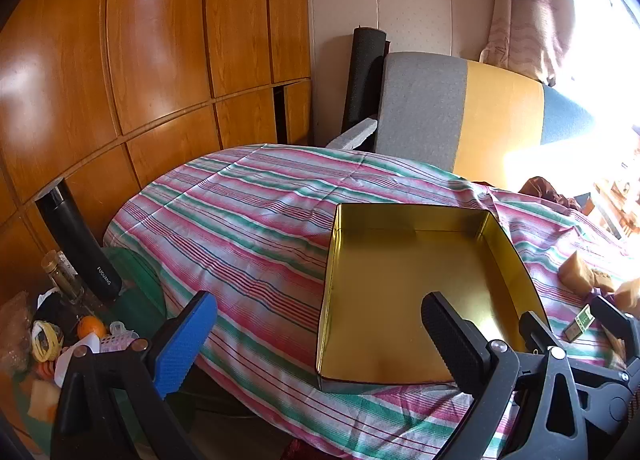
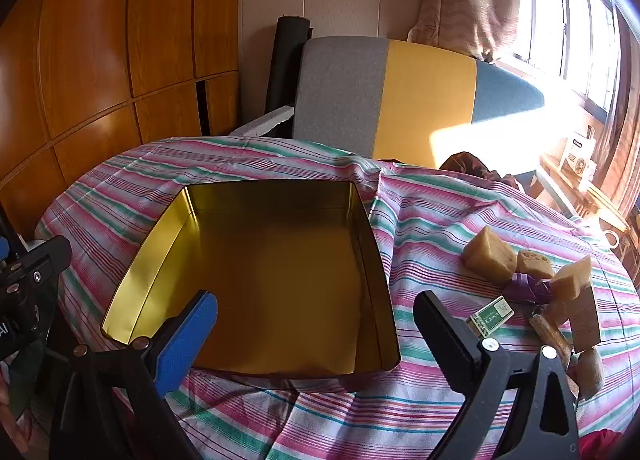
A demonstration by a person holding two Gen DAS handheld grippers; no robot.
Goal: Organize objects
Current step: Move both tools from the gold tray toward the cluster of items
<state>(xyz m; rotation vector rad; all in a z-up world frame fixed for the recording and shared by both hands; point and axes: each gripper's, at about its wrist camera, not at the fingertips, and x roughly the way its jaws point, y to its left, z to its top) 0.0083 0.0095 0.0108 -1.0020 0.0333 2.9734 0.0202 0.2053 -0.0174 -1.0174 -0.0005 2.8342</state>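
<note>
An empty tin box with a gold inside (image 2: 280,260) lies open on the striped cloth. My right gripper (image 2: 316,312) is open above its near edge, nothing between the blue and black fingers. To the tin's right lie three tan blocks (image 2: 488,256), a small green-and-white box (image 2: 492,314), a purple scrap (image 2: 528,288) and a cork-like stick (image 2: 554,338). My left gripper (image 1: 320,320) is open too, over the near left wall of the tin (image 1: 384,272). The right gripper (image 1: 572,318) shows at the far right of the left wrist view.
The striped cloth (image 2: 420,220) covers a round table. A grey, yellow and blue chair back (image 2: 400,100) stands behind it, with wooden cupboards (image 1: 160,60) on the left. Below the table's left side stand a black flask (image 1: 80,252), a jar and clutter with an orange (image 1: 91,327).
</note>
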